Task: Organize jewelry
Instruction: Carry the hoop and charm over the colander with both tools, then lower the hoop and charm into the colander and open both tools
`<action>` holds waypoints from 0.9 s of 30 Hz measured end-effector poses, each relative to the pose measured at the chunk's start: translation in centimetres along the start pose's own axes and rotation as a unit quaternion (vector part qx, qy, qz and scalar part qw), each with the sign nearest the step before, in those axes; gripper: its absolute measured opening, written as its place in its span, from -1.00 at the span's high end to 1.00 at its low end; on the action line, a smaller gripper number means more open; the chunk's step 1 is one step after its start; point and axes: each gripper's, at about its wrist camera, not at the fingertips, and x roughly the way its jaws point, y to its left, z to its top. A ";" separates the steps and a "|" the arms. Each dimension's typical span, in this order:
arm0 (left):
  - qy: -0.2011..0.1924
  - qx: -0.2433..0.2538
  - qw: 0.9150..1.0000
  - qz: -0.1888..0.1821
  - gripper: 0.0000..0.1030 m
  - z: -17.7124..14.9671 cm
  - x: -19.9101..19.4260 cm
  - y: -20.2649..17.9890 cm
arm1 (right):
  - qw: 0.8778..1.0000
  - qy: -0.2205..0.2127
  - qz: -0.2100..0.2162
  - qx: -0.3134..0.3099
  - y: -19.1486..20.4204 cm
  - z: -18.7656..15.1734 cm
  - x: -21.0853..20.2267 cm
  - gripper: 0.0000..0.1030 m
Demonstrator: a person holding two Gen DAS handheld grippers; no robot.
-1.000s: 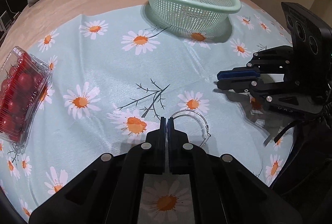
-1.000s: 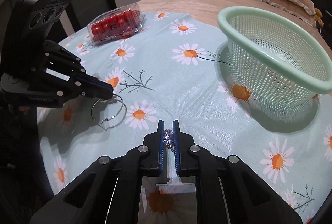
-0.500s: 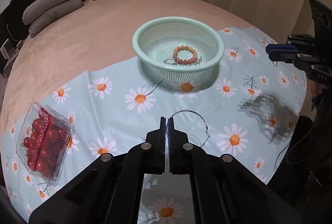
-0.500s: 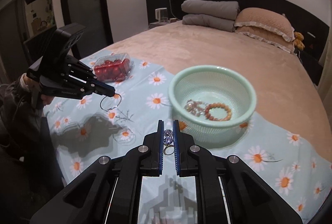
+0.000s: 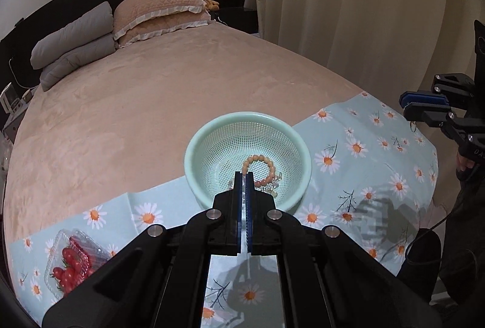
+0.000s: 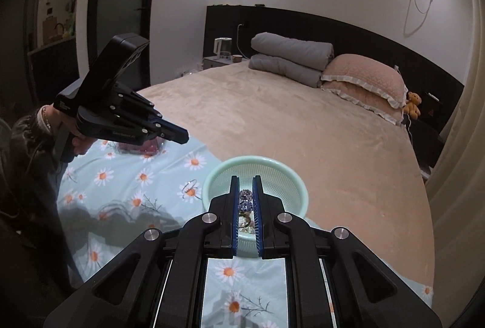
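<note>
Tomatoes (image 5: 70, 265) left of basket (image 5: 194, 159)

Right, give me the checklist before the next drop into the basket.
1. Right gripper shut on sparkly piece: ok.
2. Basket upright with free space beside the bead bracelet: ok.
3. Right gripper directly above the basket: cannot tell; the basket lies ahead of its fingertips.
4. Left gripper carrying jewelry: not ok; jaws shut, nothing visible between them.
5. All pieces off the cloth: not ok; a wire hoop appears to lie there.
6. Grippers apart: ok.
</note>
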 end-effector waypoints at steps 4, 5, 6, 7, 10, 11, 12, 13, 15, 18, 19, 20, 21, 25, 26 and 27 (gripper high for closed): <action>0.004 0.018 1.000 0.005 0.96 1.1 1.1 -0.1 | 1.000 0.016 0.016 -0.008 0.0 -0.1 2.5 0.84; 0.006 0.017 1.000 0.007 0.96 1.1 1.4 0.1 | 1.000 0.019 0.018 -0.008 0.0 -0.2 3.1 0.84; 0.009 0.017 1.000 0.005 0.96 1.0 1.8 0.2 | 0.999 0.024 0.022 -0.007 0.0 -0.4 3.7 0.84; 0.012 0.015 1.000 0.003 0.96 0.9 2.2 0.4 | 0.999 0.028 0.027 -0.008 0.0 -0.5 4.4 0.84; 0.027 0.009 1.000 0.007 0.96 0.1 3.5 1.5 | 0.999 0.039 0.037 -0.007 0.1 -1.0 6.0 0.84; 0.033 0.003 0.999 0.009 0.96 -0.4 4.1 2.0 | 0.998 0.043 0.041 -0.006 0.1 -1.3 6.5 0.84; 0.039 -0.004 0.999 0.010 0.96 -0.9 4.6 2.7 | 0.998 0.046 0.044 -0.005 0.1 -1.5 6.9 0.84; 0.045 -0.011 0.999 0.008 0.96 -1.5 5.2 3.4 | 0.998 0.050 0.047 -0.005 0.1 -1.7 7.3 0.84; 0.065 -0.024 0.998 0.007 0.96 -2.9 6.7 4.7 | 0.997 0.056 0.053 -0.002 0.0 -2.0 8.1 0.84; 0.096 -0.026 0.995 0.004 0.77 -5.1 9.3 5.6 | 0.996 0.062 0.058 0.003 -0.1 -2.3 9.2 0.84; 0.105 -0.026 0.994 0.006 0.65 -5.8 10.2 5.8 | 0.996 0.064 0.061 0.004 -0.2 -2.5 9.5 0.84; 0.112 -0.024 0.993 0.008 0.43 -6.3 11.1 6.0 | 0.996 0.067 0.063 0.004 -0.1 -2.6 9.8 0.84; 0.120 -0.023 0.993 0.007 0.33 -6.9 11.9 6.1 | 0.996 0.069 0.064 0.003 -0.1 -2.8 10.1 0.84; 0.139 -0.017 0.990 -0.005 0.18 -8.6 14.8 6.4 | 0.994 0.080 0.070 0.003 -0.4 -3.0 11.4 0.84; 0.141 -0.008 0.990 -0.001 0.10 -8.9 15.5 6.4 | 0.994 0.082 0.070 0.005 -0.6 -3.1 11.7 0.84; 0.142 0.000 0.990 0.004 0.09 -9.2 16.1 6.3 | 0.994 0.084 0.071 0.005 -0.7 -3.2 11.9 0.84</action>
